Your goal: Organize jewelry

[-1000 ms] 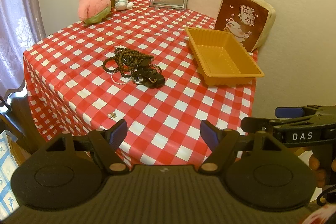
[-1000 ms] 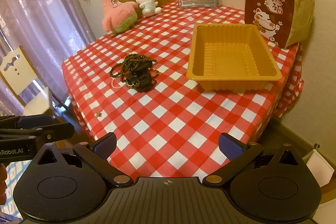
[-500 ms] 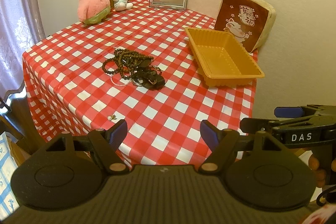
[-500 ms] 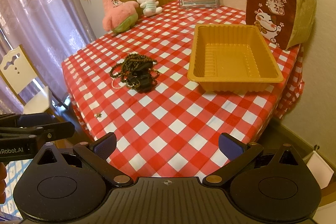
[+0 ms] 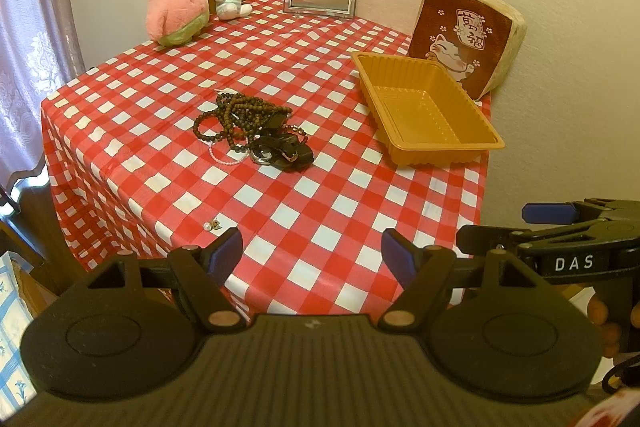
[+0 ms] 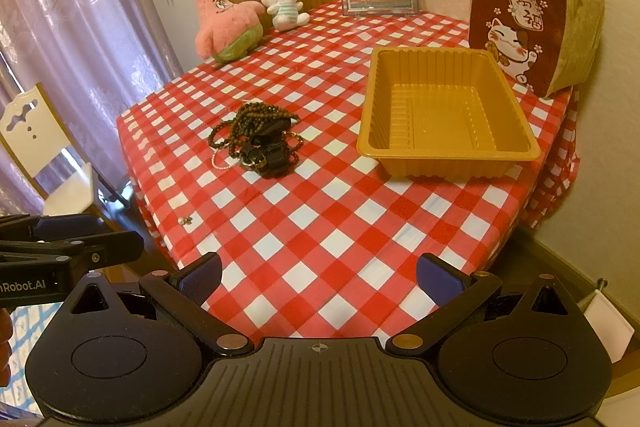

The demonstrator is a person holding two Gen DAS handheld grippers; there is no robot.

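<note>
Both grippers hover level before the near edge of the desk point(image 5: 340, 195), pointing forward. The left gripper point(image 5: 311, 254) and the right gripper point(image 6: 319, 275) have their fingers spread wide, holding and touching nothing. The jewelry pile point(image 5: 256, 131) lies mid-frame on the cloth, left of the orange tray point(image 5: 472, 143); its tangled pieces are hard to separate. A small earring point(image 5: 212, 225) sits near the desk edge.

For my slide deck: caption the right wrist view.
Open right gripper faces a tangled pile of dark beaded jewelry beside an empty orange plastic tray.
</note>
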